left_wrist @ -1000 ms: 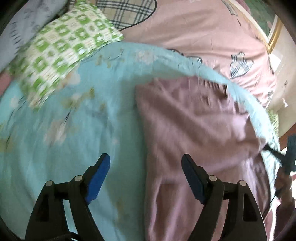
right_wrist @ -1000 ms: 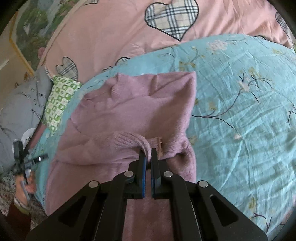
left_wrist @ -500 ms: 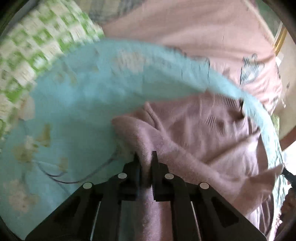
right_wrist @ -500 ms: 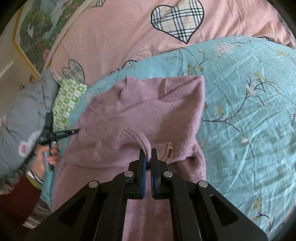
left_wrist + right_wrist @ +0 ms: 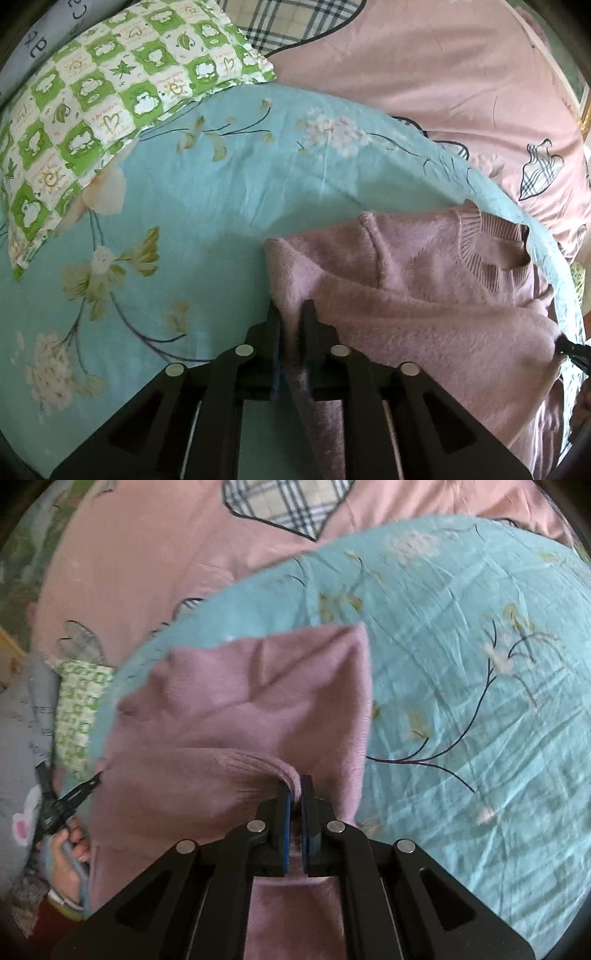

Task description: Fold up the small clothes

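1. Left wrist view: left gripper (image 5: 291, 314) fingers are together, clamped on a fold at the left edge of the mauve knit sweater (image 5: 436, 295). The pinched fabric runs down between the fingers towards the camera.
2. The sweater lies on the light blue floral sheet (image 5: 207, 206), in the right half of the view, with its ribbed collar (image 5: 491, 258) at the far right. The right gripper's black tip (image 5: 572, 349) shows at the right edge, touching the sweater.
3. A green-and-white checked pillow (image 5: 85, 107) sits far left on the sheet. A pink heart-print duvet (image 5: 443, 74) lies beyond.
4. Right wrist view: right gripper (image 5: 294, 794) fingers are closed on a ribbed cuff or hem (image 5: 258, 766) of the sweater (image 5: 258, 701); can't tell which. The cloth is bunched at the tips.
5. The sweater is spread ahead and left on the sheet (image 5: 461, 701), right edge folded straight. The left gripper (image 5: 98, 777) touches its left edge, handle in the left hand (image 5: 70, 853).
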A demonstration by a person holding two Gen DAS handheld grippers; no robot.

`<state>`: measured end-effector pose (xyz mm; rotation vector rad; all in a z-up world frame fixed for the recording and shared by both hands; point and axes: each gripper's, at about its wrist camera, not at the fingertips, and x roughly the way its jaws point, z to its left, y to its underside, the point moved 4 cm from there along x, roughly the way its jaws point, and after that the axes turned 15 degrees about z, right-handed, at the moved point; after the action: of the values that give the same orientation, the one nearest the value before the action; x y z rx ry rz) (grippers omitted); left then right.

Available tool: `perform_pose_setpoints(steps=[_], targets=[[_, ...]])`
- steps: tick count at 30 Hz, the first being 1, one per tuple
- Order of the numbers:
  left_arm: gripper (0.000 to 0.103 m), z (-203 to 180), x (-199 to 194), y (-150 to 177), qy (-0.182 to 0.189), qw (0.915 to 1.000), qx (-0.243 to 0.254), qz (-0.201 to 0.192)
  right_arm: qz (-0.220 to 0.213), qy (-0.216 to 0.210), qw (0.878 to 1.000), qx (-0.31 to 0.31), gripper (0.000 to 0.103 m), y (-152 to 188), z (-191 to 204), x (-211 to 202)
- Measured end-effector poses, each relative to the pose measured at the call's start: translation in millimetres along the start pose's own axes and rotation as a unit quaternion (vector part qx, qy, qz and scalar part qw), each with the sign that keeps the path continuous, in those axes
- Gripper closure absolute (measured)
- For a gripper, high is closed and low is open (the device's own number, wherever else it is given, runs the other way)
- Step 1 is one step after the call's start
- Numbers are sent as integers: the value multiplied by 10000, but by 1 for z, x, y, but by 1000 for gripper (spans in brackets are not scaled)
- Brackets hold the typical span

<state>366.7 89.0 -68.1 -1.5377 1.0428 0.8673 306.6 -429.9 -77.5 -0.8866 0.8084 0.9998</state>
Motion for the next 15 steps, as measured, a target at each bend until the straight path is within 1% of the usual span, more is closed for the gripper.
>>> perform_pose_setpoints(steps=[1,2,3,4,5,7,8,9,11,13,14,15], targets=[[81,3,-2,2,-38,10000,-11,11,-10,34,10000,81,91,1,-1,-1],[76,7,-6,3,-91,9999,-34,45,-45,82,9998,153,81,2,-3,-3],[75,10,-11,6,-88,9999,-50,81,-135,83,9996,221,76,5,-4,-9],[71,12,-16,10,-84,9999,-68,100,-192,60,9995,241,65,7,-3,-13],[70,14,-21,14,-83,9999,-75,88,-293,91,9992,246,58,10,-4,-19],[70,10,-38,28,-60,10000,-12,2,-515,143,9986,52,58,15,5,-32],[70,6,-45,34,-14,10000,39,-31,-564,21,9983,-134,58,19,14,-36],[70,-2,-54,45,136,9998,131,-81,-543,-108,9981,-269,58,20,20,-36],[68,-18,-60,60,319,9989,348,-53,-324,-388,9970,-589,58,28,37,-27],[67,-34,-60,79,182,9979,613,51,-109,-390,9961,-788,58,33,48,-12],[67,-39,-58,87,49,9974,707,105,-19,-302,9966,-770,58,34,48,-5],[67,-42,-54,95,-89,9967,782,177,88,-113,9981,-605,58,36,41,4]])
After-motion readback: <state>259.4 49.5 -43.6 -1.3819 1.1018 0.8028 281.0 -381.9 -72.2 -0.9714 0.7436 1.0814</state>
